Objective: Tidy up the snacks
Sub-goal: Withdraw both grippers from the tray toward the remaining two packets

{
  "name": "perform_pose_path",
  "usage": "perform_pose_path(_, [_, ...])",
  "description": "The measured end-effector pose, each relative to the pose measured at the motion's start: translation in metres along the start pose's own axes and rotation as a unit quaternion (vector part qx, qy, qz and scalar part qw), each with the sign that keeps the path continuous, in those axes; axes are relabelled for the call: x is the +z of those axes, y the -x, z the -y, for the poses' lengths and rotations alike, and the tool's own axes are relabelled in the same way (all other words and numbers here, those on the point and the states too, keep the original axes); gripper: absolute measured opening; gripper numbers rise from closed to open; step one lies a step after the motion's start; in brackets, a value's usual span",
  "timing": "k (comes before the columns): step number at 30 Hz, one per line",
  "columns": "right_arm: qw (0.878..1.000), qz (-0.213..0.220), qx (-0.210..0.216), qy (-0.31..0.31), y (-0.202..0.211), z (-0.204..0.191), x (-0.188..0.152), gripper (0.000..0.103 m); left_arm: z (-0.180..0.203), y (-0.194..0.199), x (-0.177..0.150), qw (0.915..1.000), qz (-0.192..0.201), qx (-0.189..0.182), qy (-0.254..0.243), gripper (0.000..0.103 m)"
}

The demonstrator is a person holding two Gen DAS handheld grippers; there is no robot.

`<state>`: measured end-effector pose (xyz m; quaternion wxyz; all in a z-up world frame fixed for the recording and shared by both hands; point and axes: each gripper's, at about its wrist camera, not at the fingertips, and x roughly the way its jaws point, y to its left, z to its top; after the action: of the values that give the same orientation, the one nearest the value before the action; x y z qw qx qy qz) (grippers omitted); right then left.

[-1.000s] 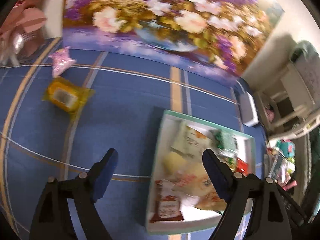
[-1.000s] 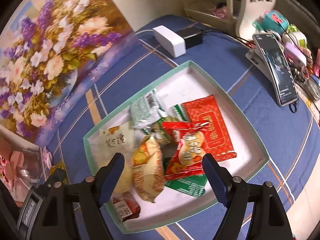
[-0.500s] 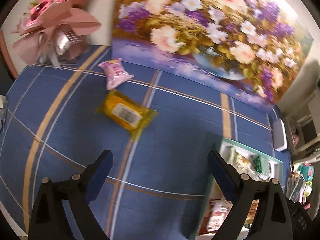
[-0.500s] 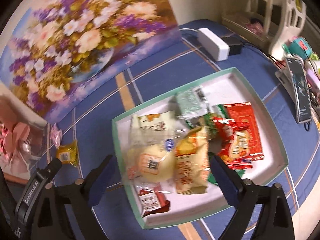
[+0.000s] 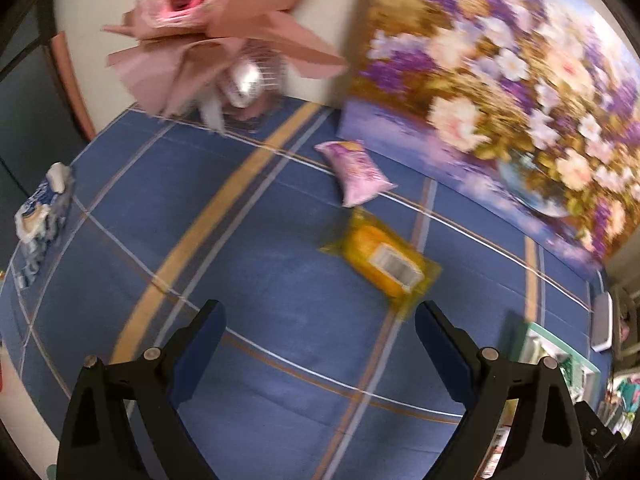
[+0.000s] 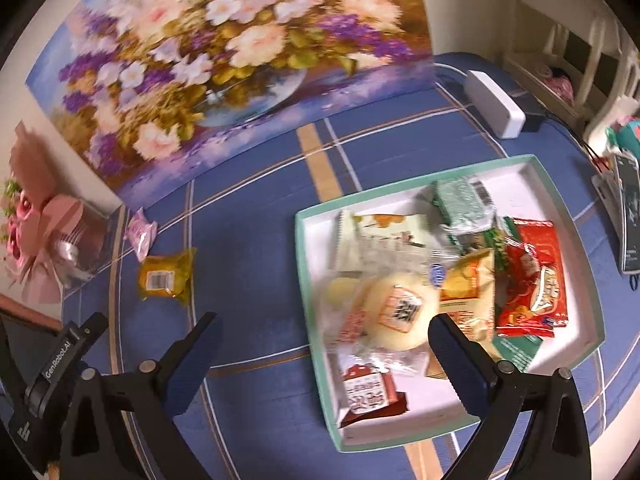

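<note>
The left gripper [image 5: 320, 340] stands with its jaws wide apart and nothing between them, hovering over bare blue checked tablecloth [image 5: 260, 280]. A second ago this view looked down on the tray, which filled the lower right; now only a corner of the tray [image 5: 532, 340] shows at the right edge, and the yellow snack packet [image 5: 386, 262] lies just ahead of the right finger, with the pink snack packet [image 5: 356, 172] beyond it near the flower painting [image 5: 520, 80]. A pink bouquet [image 5: 216, 12] and a blue-and-white tissue pack [image 5: 40, 220] have come into view on the left.

The right gripper [image 6: 320, 354] is also spread, wider than a second ago, and holds nothing. The tray [image 6: 308, 260], which earlier sat centred between its fingers, now lies to the right, its left wall between the fingertips. The snacks heaped in it look unchanged: a round pale bun [image 6: 396, 312], red packets [image 6: 536, 280], a green packet [image 6: 460, 200]. The yellow packet [image 6: 164, 276] and pink packet [image 6: 142, 232] lie well apart from the tray, still on the cloth
</note>
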<state>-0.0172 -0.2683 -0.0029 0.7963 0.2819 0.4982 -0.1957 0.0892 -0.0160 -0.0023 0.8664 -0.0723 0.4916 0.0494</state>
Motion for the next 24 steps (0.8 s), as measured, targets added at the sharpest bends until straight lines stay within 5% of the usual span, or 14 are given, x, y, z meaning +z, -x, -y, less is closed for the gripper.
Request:
perform_pose_path(12, [0.999, 0.000, 0.028, 0.047, -0.007, -0.046, -0.012, 0.103, -0.059, 0.000, 0.014, 0.9987, 0.011, 0.027, 0.042, 0.096])
perform_pose_path(24, [0.995, 0.001, 0.037, 0.094, -0.024, -0.085, -0.021, 0.103, -0.067, -0.003, 0.022, 0.9991, 0.021, -0.003, 0.036, 0.096])
